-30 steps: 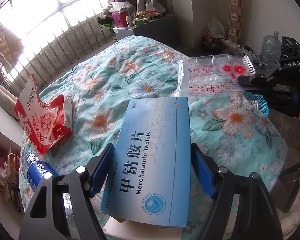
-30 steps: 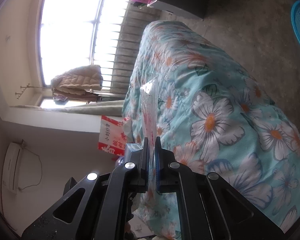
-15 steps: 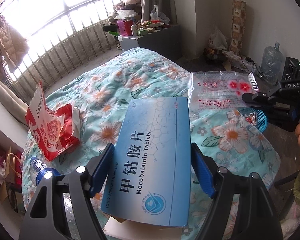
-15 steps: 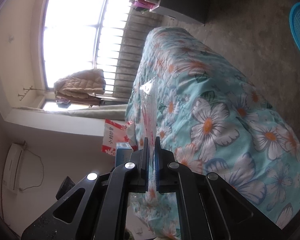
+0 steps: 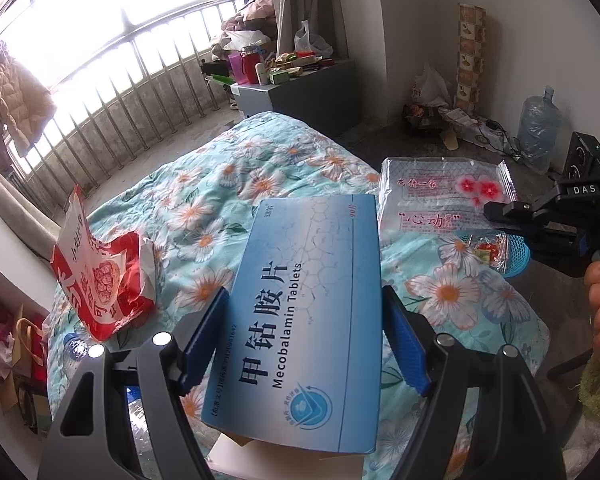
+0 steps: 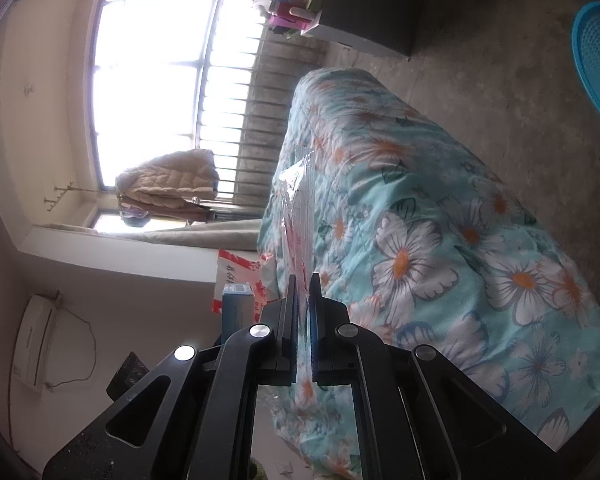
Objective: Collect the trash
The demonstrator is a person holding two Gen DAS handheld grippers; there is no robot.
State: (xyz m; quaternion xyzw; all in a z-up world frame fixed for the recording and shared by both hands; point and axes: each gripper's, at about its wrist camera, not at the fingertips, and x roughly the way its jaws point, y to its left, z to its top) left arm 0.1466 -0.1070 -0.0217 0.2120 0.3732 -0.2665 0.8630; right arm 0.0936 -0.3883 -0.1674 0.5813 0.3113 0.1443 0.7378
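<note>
left gripper [image 5: 304, 336]: jaws wide, clamped across light, crushable tablet box [image 5: 304, 320] | right gripper [image 6: 303, 292]: jaws nearly closed, pinching limp, slippery plastic wrapper [image 6: 298, 208] edge | blue basket [image 5: 516, 252] at 3 o'clock

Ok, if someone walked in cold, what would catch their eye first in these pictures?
Probably the big blue tablet box, clamped in the left hand-held gripper right in front of the camera. Behind it spreads the floral quilt, with a red and white snack bag on its left. The right hand-held gripper pinches a clear plastic bag.
</note>
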